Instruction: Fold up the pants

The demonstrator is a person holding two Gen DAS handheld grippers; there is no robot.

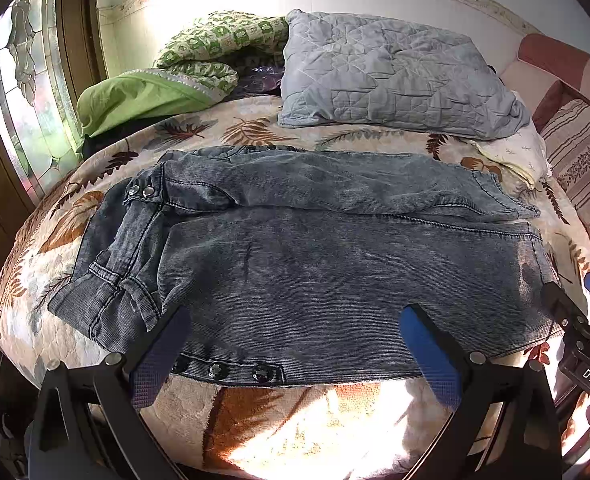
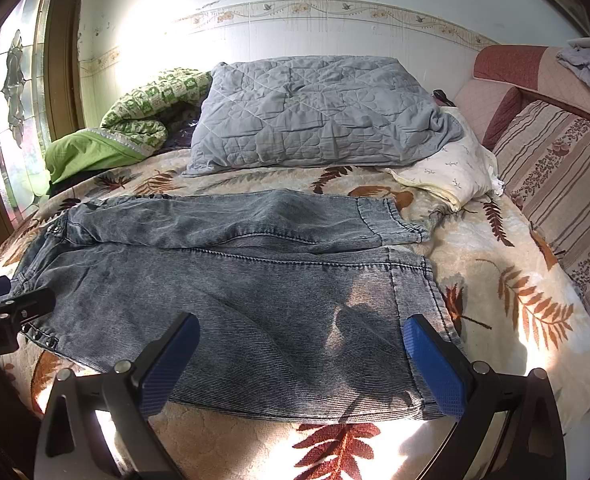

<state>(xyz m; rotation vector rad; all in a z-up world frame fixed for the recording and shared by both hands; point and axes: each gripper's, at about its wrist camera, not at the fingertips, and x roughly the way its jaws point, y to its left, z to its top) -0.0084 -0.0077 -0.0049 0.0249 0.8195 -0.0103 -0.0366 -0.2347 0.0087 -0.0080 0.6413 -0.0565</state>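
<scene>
Faintly, "DAS" on right gripper (image 1: 575, 304); pants (image 1: 295, 264) flat.

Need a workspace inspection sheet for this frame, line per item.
Surface: bed with leaf-print blanket, sunlit at the near edge.
Job's things: grey jeans spread flat, waist to the left, both legs side by side, unfolded.
Clutter: grey quilted pillow, green patterned quilt, white pillow, all behind the jeans.
Grippers: left claw open over the waist edge; right claw open over the hem end.
Cables: nothing seen.
Surroundings: stained-glass window left, striped headboard cushion right.
</scene>
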